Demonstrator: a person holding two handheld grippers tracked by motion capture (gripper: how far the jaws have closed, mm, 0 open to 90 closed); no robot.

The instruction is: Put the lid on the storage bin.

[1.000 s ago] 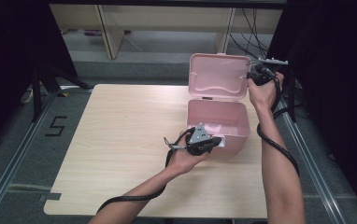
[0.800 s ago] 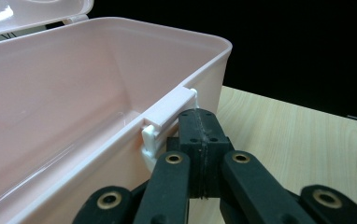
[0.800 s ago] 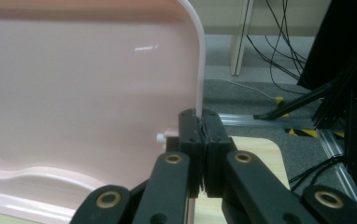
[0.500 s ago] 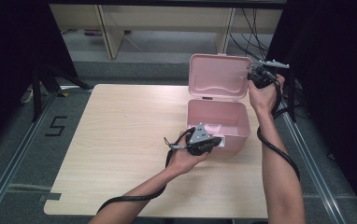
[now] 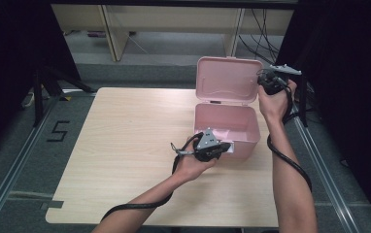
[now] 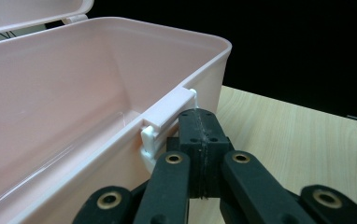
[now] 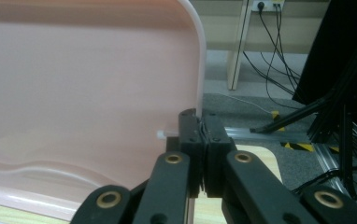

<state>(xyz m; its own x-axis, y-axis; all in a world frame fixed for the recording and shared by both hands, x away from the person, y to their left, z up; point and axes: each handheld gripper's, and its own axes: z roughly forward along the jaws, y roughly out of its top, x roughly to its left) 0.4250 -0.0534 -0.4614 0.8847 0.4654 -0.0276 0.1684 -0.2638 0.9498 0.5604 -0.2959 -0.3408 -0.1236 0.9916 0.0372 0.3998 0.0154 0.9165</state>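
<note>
— Anything moved? — Barely: right gripper (image 5: pixel 263 83) stays clamped on the open lid's (image 5: pixel 228 80) edge.
— And the left gripper (image 5: pixel 222 147)? — Jaws shut, empty, beside the pink box's (image 5: pixel 227 126) front latch (image 6: pixel 167 109).

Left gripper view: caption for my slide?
Shut left gripper at the latch on the open pink box's front rim.

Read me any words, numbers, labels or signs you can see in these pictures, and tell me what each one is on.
"5": a black digit marked on the grey floor left of the table, in the high view.
The pink box, its lid and both grippers carry no readable text in any view.
</note>
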